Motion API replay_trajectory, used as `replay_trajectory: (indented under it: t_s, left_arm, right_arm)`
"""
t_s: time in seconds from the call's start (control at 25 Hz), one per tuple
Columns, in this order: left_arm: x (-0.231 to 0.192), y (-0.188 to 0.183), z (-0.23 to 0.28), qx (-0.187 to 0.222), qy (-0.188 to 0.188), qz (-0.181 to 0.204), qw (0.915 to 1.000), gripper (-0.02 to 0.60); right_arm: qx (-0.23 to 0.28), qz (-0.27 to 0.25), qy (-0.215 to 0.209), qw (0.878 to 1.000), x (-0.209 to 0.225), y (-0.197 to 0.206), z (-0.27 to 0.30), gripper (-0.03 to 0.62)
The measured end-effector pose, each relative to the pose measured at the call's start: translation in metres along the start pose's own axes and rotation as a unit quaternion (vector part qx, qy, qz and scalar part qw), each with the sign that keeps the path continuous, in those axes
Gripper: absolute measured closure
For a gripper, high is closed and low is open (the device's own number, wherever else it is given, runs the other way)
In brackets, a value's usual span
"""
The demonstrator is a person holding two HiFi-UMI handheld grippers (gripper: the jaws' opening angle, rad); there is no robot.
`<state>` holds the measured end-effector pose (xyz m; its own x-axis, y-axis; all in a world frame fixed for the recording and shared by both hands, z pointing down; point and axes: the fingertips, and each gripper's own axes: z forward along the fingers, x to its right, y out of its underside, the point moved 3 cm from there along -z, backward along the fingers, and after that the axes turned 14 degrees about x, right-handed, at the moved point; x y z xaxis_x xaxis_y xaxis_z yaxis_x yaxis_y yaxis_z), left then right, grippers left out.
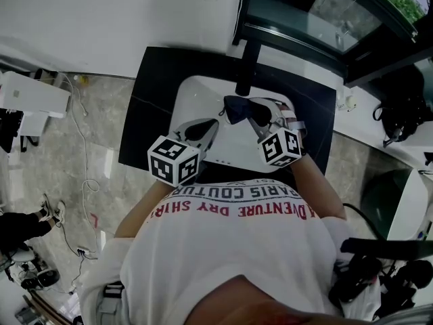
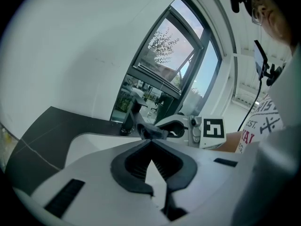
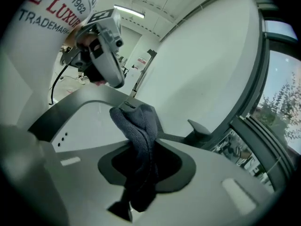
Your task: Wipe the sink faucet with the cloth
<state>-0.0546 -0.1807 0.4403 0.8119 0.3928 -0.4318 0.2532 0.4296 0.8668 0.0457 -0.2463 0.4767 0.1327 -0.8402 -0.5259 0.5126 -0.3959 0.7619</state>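
Two claws: close together over the sink [image 1: 196,90], tips facing each other at the 6 o'clock end of the faucet [image 1: 247,65].
Right claw [image 3: 141,147]: clenched on the cloth [image 3: 139,126], with dark bunched fabric filling the gap between the jaws and bulging out past the tips.
Left claw [image 2: 150,141]: jaw tips pressed together, apparently pinching one corner of the same cloth, with nothing in the wedge-shaped gap behind the tips.
Cloth position: spanning the two claws in the head view, just beside or touching the spout end; contact not resolvable.
Faucet axis: long black bar running 12 to 6 o'clock in the head view, with the base on the counter [image 1: 152,107] at 12 and the spout out over the sink at 6.
Key relation: faucet at 12 o'clock from both claws, its length pointing back toward the person, and the cloth crossing that axis from 9 to 3 o'clock.
Nearer claw: right, by a small margin; in the right gripper view, faucet body near, at 3 o'clock of the cloth.
Judged step: cloth presented to the spout, wiping stroke not yet begun.
Judged need: fabric kept taut across the bar, both claws travelling together toward 12 o'clock.
Judged risk: left corner slipping free, given the slight pinch.
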Motion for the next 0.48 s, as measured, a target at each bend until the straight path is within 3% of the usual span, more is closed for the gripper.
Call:
replay_trajectory:
  t_s: [0.16, 0.48]
  left_arm:
    - [-0.007, -0.001, 0.000, 0.000, -0.006, -0.003, 1.0000, 0.581]
    - [-0.014, 0.001, 0.001, -0.008, -0.012, -0.006, 0.9999, 0.580]
  right_arm:
    - [-0.034, -0.008, -0.017, 0.999, -0.015, 0.034, 0.013, 0.516]
    - [-0.071, 0.008, 0.006, 0.997, 0.011, 0.076, 0.037, 0.516]
